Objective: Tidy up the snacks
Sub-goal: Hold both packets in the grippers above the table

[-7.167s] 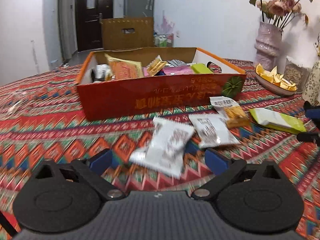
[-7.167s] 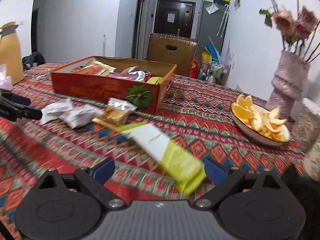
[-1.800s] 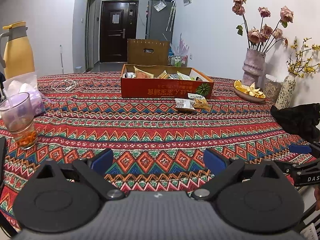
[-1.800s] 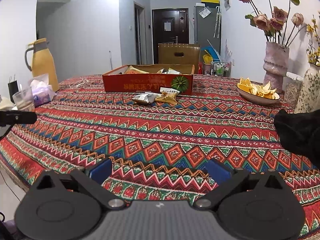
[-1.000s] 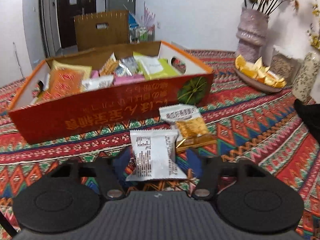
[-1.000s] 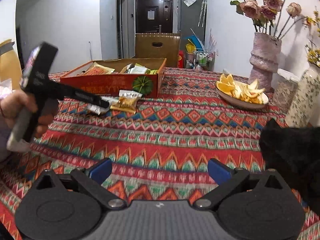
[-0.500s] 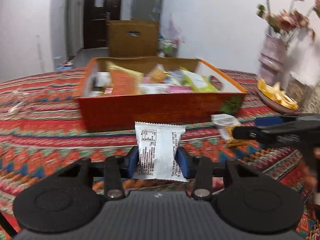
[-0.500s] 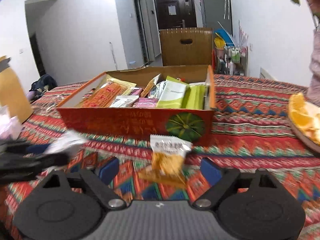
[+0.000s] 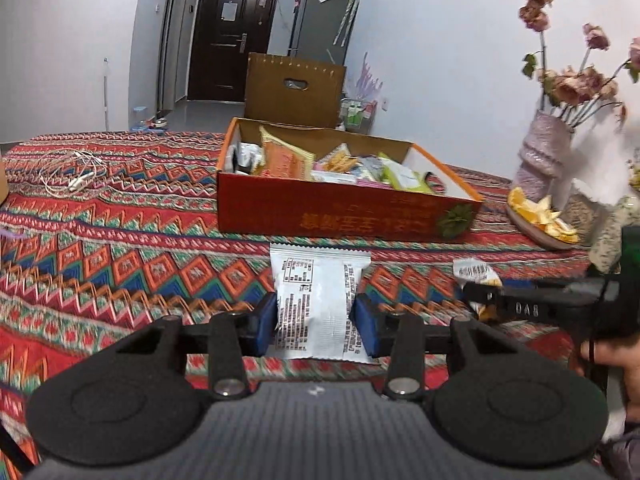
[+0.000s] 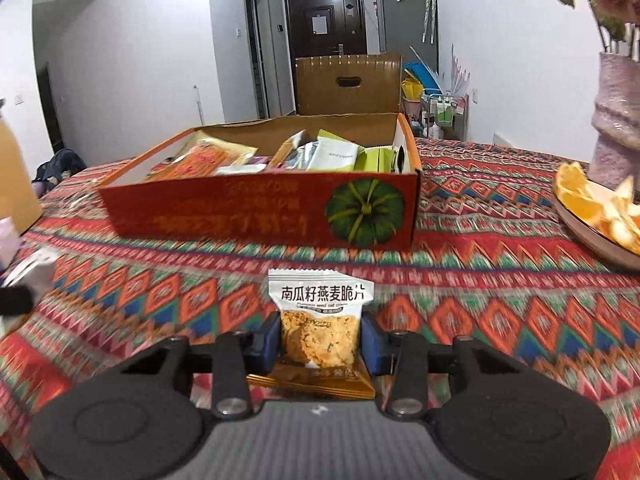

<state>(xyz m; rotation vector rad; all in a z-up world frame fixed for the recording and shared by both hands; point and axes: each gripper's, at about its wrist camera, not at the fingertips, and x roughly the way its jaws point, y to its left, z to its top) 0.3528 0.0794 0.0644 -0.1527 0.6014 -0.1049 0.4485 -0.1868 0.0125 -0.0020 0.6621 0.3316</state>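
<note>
Left gripper (image 9: 316,320): jaws narrow, blue pads clamped on both sides of a white snack packet (image 9: 319,298), printed back facing the camera. Packet sits upright between the pads, held above the patterned tablecloth (image 9: 120,248), just short of the front wall of the orange snack box (image 9: 344,216).

Right gripper (image 10: 320,340): jaws closing, and the pads already press the sides of an oat crisp packet (image 10: 320,320) with a white top and a clear window showing the crisp. A gold wrapper (image 10: 316,384) lies under it near the pads; cannot tell whether it's a separate item or part of the same pack.

Box is open-topped and already full of mixed snack packs, green pumpkin print on its front right corner. It sits mid-table, ahead of both grippers.

In the left view the right gripper comes in from the right edge, a hand (image 9: 612,360) on it. A plate of orange peel (image 9: 540,220) and a flower vase (image 9: 544,156) sit right of the box; a white cable (image 9: 68,172) lies far left.
</note>
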